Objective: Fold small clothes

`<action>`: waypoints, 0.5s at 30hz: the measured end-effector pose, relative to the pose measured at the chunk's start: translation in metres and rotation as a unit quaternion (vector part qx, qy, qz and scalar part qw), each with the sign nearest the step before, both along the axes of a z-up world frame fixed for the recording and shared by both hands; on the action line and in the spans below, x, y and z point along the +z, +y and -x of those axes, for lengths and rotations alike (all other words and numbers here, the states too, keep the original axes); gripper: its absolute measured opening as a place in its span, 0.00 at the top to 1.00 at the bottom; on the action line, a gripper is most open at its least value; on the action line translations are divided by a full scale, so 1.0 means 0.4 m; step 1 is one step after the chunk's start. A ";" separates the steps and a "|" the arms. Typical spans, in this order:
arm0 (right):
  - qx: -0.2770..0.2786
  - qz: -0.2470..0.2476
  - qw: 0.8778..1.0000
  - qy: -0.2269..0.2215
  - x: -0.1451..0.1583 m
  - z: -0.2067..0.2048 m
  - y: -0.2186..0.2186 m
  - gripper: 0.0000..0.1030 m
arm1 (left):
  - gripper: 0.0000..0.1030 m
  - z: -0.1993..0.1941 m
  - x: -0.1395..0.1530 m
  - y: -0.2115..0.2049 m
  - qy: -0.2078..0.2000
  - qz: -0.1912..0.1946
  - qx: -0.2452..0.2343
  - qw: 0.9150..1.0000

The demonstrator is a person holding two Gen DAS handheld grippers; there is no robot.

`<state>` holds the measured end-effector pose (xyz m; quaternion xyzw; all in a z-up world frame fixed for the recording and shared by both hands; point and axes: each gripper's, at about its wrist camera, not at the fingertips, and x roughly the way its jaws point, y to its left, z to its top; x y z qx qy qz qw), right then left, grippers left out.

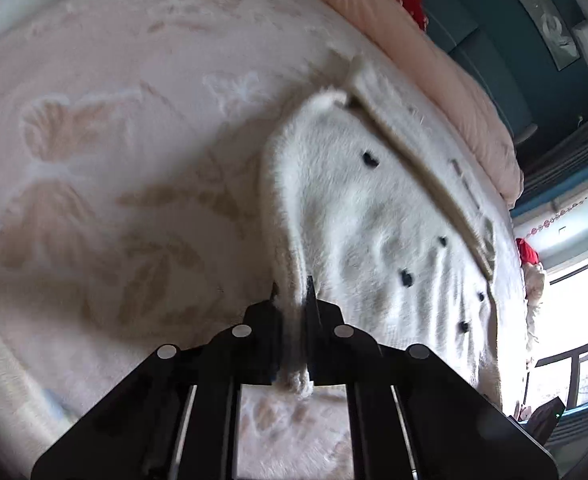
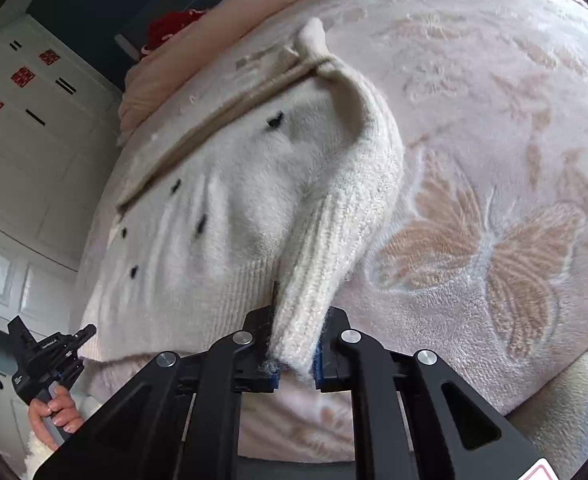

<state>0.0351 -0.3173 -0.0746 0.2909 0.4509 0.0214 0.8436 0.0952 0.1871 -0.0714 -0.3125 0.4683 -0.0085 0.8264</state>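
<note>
Right now I see no box, basket or other container in either view; the fuzzy cream-white knitted cardigan with small black buttons (image 1: 374, 208) lies straight on the pale pink plush blanket embossed with butterflies (image 1: 94, 140) that covers the bed. My left gripper (image 1: 292, 300) has its jaws nearly together, pinching the ribbed edge of the cardigan, a strip of knit running down between the black fingers (image 1: 272, 320). My right gripper (image 2: 296, 340) is clamped narrow on a ribbed cuff or hem corner, which rises off the blanket in a thick fold. From the left wrist the garment's long axis runs up and away from the gripper toward the pink bedding roll (image 1: 434, 60) at the far edge, the beige trim band (image 1: 414, 164) lying along that same line. Only the right wrist view shows the person's hand (image 2: 50, 412) holding the other black gripper handle at lower left, and white cupboard doors with red paper squares (image 2: 22, 76). Only the left wrist view shows the bright window (image 1: 574, 320).
</note>
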 end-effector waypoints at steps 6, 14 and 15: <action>0.026 0.009 1.000 -0.017 0.113 0.055 -0.003 0.91 | 0.94 0.059 0.133 0.007 -0.026 -0.007 -0.045 0.999; 0.105 0.049 0.992 0.048 0.120 0.226 -0.029 0.91 | 0.94 0.233 0.157 0.028 0.014 -0.032 -0.107 0.994; 0.120 0.053 0.990 0.058 0.112 0.248 -0.026 0.91 | 0.94 0.261 0.150 0.025 0.023 -0.039 -0.119 0.992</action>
